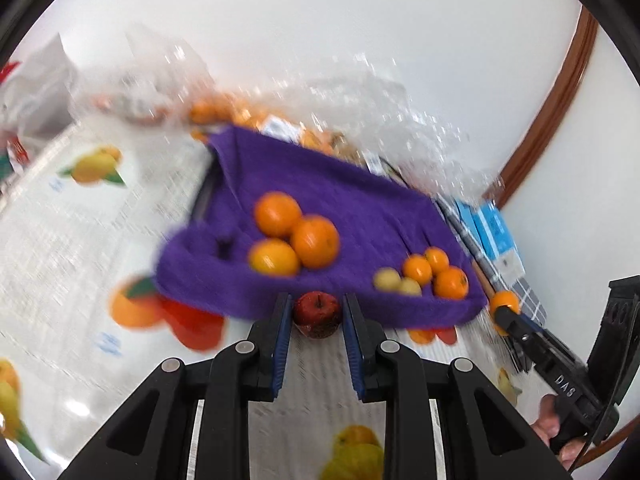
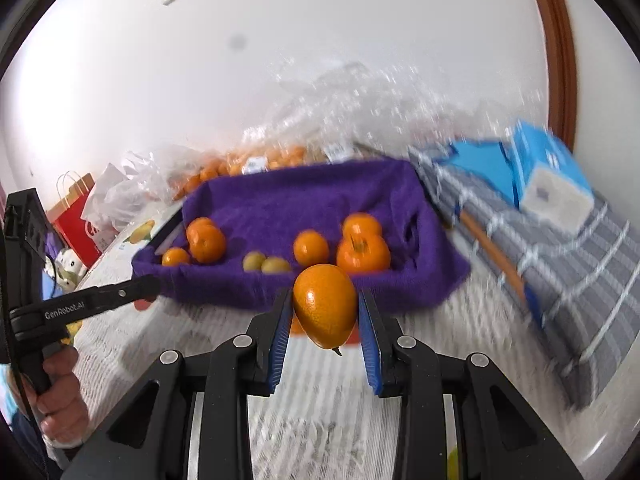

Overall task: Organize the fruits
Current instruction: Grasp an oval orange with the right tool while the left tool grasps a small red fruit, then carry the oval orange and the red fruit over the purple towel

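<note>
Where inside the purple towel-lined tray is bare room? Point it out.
Free: the purple towel-lined tray behind the fruit, toward its back wall, and the strip between the left orange cluster and two small yellow-green fruits. Crowded: the right front corner, around the orange pile.

I count one red apple (image 1: 318, 311) in my left jaws and one orange (image 2: 325, 312) in my right. On the purple cloth (image 1: 352, 196), in the left view: three big oranges (image 1: 296, 236) mid-frame, three smaller oranges (image 1: 438, 272) to the right, and two yellow-green fruits (image 1: 396, 282) beside them. Two blue boxes (image 2: 536, 168) at right. One red bag (image 2: 78, 224) at left.
</note>
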Demonstrator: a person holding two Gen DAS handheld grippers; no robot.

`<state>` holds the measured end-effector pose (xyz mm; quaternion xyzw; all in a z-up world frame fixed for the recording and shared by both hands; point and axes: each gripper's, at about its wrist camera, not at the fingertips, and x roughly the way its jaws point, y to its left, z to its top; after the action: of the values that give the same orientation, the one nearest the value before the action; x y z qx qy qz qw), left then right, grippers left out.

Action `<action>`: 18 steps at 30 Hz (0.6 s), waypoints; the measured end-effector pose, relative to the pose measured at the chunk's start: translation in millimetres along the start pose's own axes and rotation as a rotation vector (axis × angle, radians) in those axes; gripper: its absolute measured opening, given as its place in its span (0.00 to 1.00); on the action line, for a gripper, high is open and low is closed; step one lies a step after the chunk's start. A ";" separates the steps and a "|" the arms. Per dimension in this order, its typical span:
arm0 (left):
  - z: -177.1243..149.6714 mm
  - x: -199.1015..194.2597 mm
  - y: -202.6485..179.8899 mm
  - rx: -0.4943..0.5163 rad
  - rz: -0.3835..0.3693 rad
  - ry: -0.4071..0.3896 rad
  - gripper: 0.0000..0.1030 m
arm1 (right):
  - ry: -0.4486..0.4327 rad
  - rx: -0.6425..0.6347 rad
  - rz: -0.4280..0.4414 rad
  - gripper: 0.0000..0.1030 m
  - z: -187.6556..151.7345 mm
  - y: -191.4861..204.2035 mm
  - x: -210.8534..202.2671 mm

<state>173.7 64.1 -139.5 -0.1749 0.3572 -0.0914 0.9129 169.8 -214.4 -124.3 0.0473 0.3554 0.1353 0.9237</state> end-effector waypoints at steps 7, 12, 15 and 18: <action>41.3 -3.2 16.3 0.010 0.057 -0.063 0.23 | -0.065 -0.022 0.002 0.32 40.9 4.6 5.3; 60.4 11.2 11.3 0.016 0.035 -0.083 0.23 | -0.074 -0.004 0.015 0.32 56.1 5.1 22.6; 64.0 28.1 3.6 0.014 0.008 -0.073 0.23 | -0.057 0.018 0.035 0.32 53.4 4.2 38.1; 60.5 43.7 -0.6 0.015 -0.013 -0.054 0.23 | -0.005 0.029 0.050 0.32 41.7 1.2 58.4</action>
<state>246.8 66.2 -125.0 -0.1729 0.3304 -0.0952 0.9230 239.0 -196.3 -130.7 0.0698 0.3538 0.1531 0.9201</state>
